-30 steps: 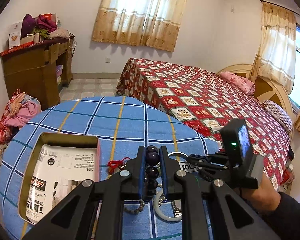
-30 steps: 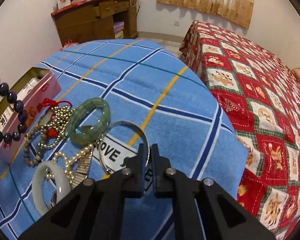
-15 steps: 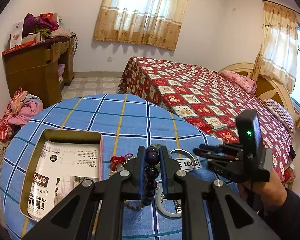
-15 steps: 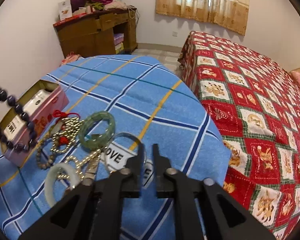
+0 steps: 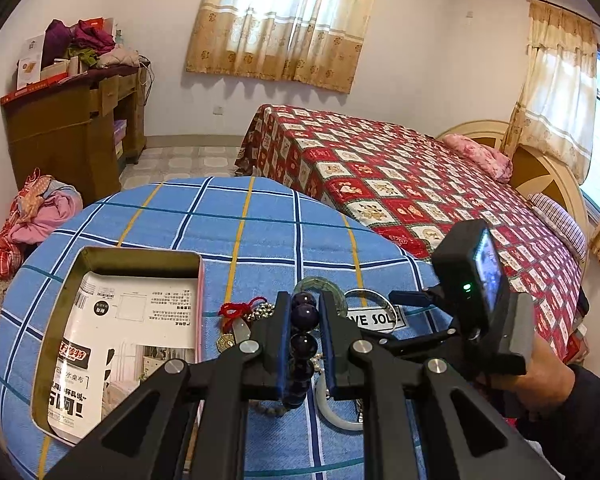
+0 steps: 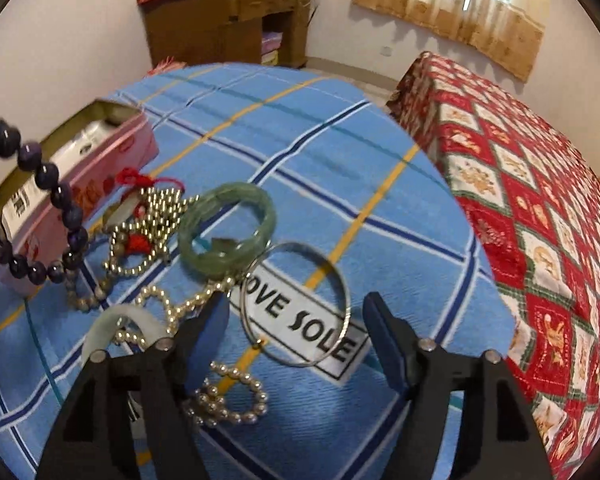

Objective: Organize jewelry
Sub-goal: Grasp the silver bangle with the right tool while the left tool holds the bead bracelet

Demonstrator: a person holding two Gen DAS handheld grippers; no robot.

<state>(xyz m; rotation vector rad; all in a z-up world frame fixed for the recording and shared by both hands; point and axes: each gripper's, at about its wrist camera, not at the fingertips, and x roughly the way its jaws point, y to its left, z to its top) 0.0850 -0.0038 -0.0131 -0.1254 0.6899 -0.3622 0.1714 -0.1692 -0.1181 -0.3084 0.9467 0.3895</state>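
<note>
My left gripper (image 5: 304,300) is shut on a dark purple bead bracelet (image 5: 305,336), held above the blue checked table; the bracelet also hangs at the left of the right wrist view (image 6: 40,220). My right gripper (image 6: 296,308) is open, low over a thin silver bangle (image 6: 296,304) on the "LOVE SOLE" label. Beside it lie a green jade bangle (image 6: 228,236), pearl strands (image 6: 224,400), a pale jade bangle (image 6: 112,324) and a red-corded bead chain (image 6: 144,216). An open pink tin (image 5: 116,332) with a printed paper inside sits on the left.
The round table (image 5: 260,232) is covered in blue plaid cloth. A bed with a red patterned cover (image 5: 420,184) stands close on the right. A wooden desk (image 5: 68,128) and a clothes pile (image 5: 32,216) are far left.
My right gripper has opened and dropped closer to the silver bangle. My left gripper still holds the purple bracelet, nearly still.
</note>
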